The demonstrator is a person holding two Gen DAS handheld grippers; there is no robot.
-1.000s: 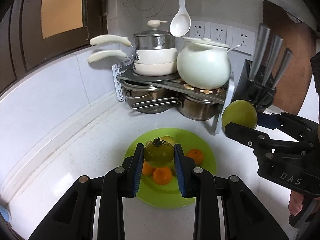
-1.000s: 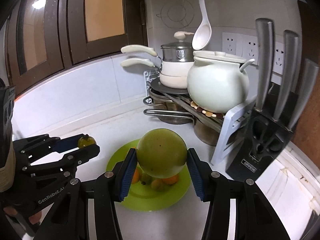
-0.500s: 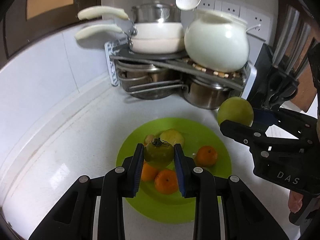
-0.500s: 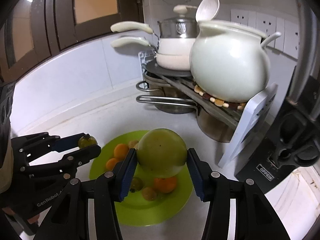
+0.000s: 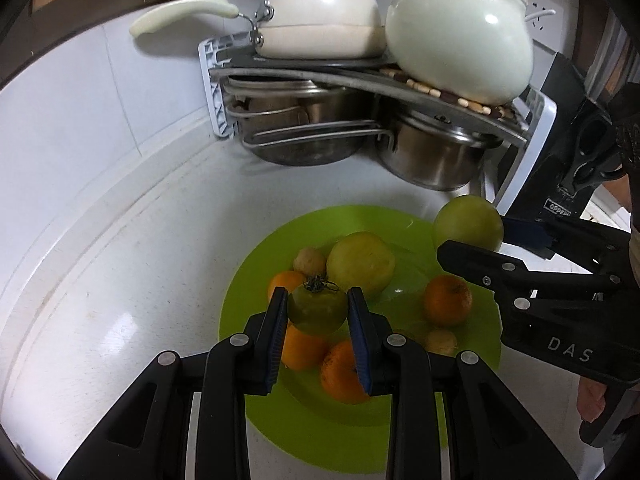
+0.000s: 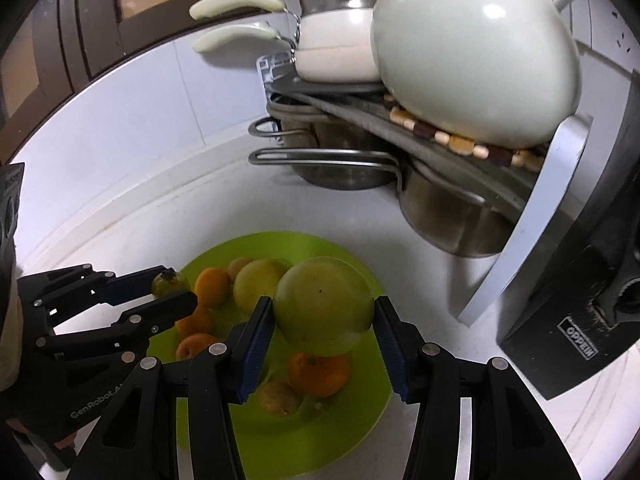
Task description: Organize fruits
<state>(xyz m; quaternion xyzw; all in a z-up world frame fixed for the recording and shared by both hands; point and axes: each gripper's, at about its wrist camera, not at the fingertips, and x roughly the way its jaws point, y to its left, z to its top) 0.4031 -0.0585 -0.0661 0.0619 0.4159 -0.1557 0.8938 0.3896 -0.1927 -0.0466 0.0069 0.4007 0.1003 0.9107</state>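
In the left wrist view, a small green stemmed fruit (image 5: 318,309) is held between the pads of the left hand-held gripper (image 5: 318,312) above the green plate (image 5: 320,432) on the desk. In the right wrist view, a large green fruit (image 6: 324,306) is gripped by the right hand-held gripper (image 6: 324,320) over the plate's far side. The placing step is judged in hand; lowering into free gaps between the oranges (image 6: 319,374), then release, is called for.

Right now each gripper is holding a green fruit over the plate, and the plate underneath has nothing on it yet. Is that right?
Not quite. The left gripper and right gripper do each hold a green fruit over the plate, but the plate is not bare: the left wrist view shows several oranges and a yellow fruit already on it.
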